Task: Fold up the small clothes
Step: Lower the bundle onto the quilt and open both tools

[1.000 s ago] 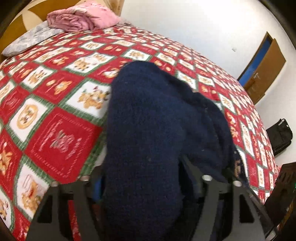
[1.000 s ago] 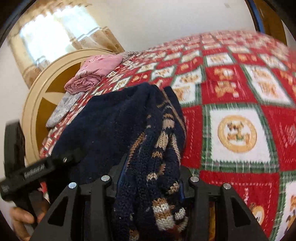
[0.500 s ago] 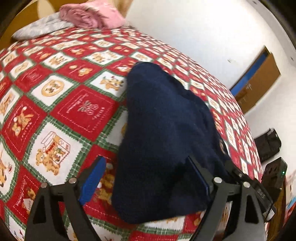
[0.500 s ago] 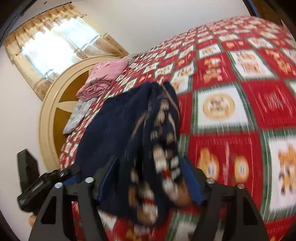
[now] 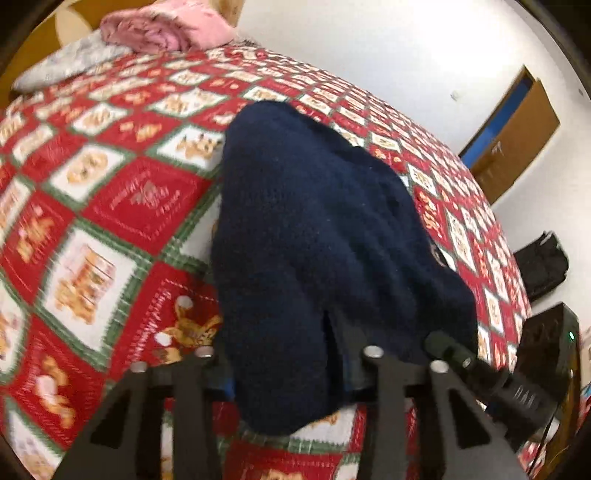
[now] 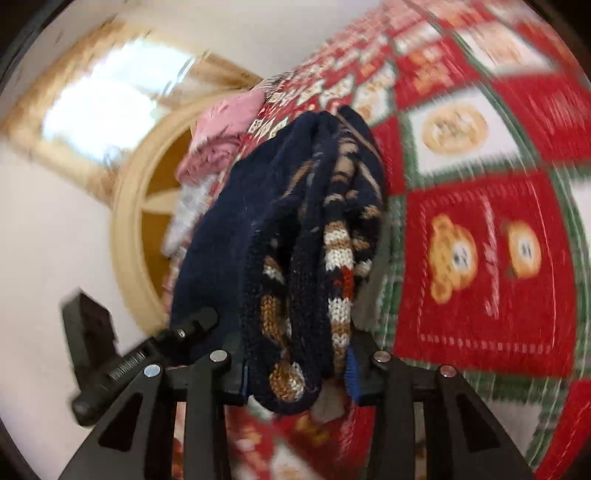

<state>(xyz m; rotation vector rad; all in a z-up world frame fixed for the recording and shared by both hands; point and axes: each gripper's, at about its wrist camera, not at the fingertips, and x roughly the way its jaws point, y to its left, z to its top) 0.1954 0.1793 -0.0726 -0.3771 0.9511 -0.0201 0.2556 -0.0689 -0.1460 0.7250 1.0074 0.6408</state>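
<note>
Change, left tongs: half a second ago the jaws stood wide apart with the sweater lying loose between them; now the left tongs [image 5: 288, 373] are closed in on the near hem of the navy sweater [image 5: 314, 236].
Change, right tongs: jaws narrower than half a second ago; the right tongs [image 6: 297, 373] are clamped on the bunched, patterned edge of the sweater [image 6: 288, 236]. A second ago both pairs were likewise gripping cloth.
Change, view: the right wrist view has tilted and is heavily blurred; the quilt squares smear.
Item: one small knitted sweater, dark navy outside, with tan, white and rust pattern bands showing where the layers turn up in the right wrist view.
Location: on the bed quilt [image 5: 122, 206], a red, white and green patchwork with teddy bears, near its front edge; the near end is held at both tongs.
Long axis: runs from the tongs away toward the headboard [image 6: 129, 206].
Pointing: the narrow rounded end points to the far side of the bed; the broad end is at the tongs.
Lie: far part rests on the quilt; whether the near part is lifted clear cannot be told.
Also on bed: pink folded cloth [image 5: 166, 29] and a grey pillow [image 5: 70, 61] at the head, well apart from the sweater.
Room: brown door [image 5: 517, 136]; black bag [image 5: 543, 264] on the floor.
</note>
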